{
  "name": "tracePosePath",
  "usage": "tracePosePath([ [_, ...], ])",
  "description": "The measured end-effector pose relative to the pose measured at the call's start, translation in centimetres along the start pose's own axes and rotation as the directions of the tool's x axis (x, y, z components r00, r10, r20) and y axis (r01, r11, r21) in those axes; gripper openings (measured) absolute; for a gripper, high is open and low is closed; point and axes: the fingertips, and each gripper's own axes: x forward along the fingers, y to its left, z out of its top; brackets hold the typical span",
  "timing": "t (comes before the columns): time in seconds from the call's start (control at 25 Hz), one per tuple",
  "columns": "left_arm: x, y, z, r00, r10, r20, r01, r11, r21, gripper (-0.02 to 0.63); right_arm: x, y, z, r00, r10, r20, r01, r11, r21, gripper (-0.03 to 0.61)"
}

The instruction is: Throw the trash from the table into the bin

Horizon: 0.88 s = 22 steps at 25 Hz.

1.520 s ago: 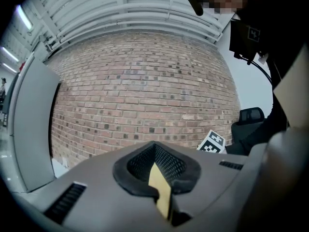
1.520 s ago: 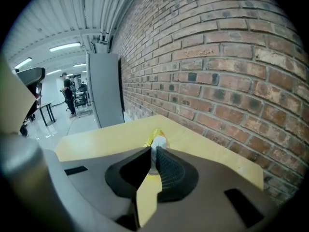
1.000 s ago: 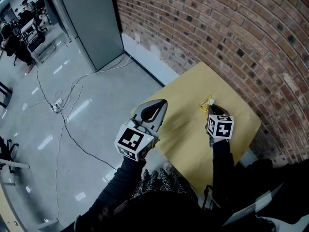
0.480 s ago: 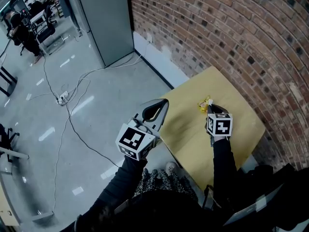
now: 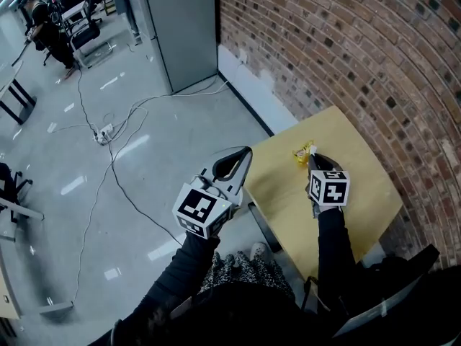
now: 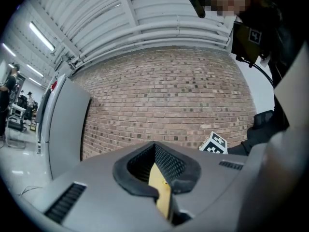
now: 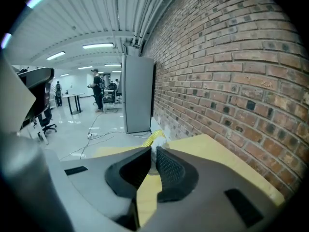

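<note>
Brick wall (image 5: 346, 42) runs along the far side, and the yellow table (image 5: 360, 193) sits pushed up near it. A tall grey cabinet (image 5: 184, 27) stands against the same wall further back. The grey floor (image 5: 86, 215) to the left has loose cables (image 5: 122, 121) trailing across it to a white power strip (image 5: 105, 132). A person (image 5: 45, 27) is by office furniture far off at the top left. Nothing lies on the table between the two tools.

The left hand-held gripper (image 5: 243, 153) is held out level at the table's left edge, mostly over the floor. Its jaws are together at the tips with only the hollow behind the pads showing, and nothing is in it. In the left gripper view (image 6: 155, 146) it faces the brick wall, with a sliver of yellow table visible through the hollow.

The right hand-held gripper (image 5: 312, 155) is tilted down over the table, with the jaws nearly together and clamped on a small yellow wrapper (image 5: 302, 152). The right gripper view (image 7: 152, 151) shows the wrapper (image 7: 154, 138) sticking out past the pad tips, a crumpled yellow and white bit.

The wrapper is over the far part of the table toward the cabinet side. I cannot tell whether it touches the tabletop.
</note>
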Motion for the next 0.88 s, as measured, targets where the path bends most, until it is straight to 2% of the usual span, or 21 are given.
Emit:
tracePosePath([
  [0.2,-1.8,1.4,0.0,1.0,0.03,0.0,-0.03,1.0,-0.002,0.006,0.9,3.1,0.7,0.999,0.046,0.0,-0.046,0.998,-0.037,0.043],
  [0.44,-3.2,2.6,0.2,0.999,0.047,-0.005,-0.047,0.999,0.008,0.006,2.3,5.9,-2.0,0.992,0.097,-0.08,-0.101,0.994,-0.05,0.043],
  [0.88,-4.3,2.5,-1.2,0.998,0.053,-0.034,-0.054,0.999,-0.002,0.008,3.1,7.2,-5.2,0.983,0.118,-0.141,-0.124,0.992,-0.037,0.043],
])
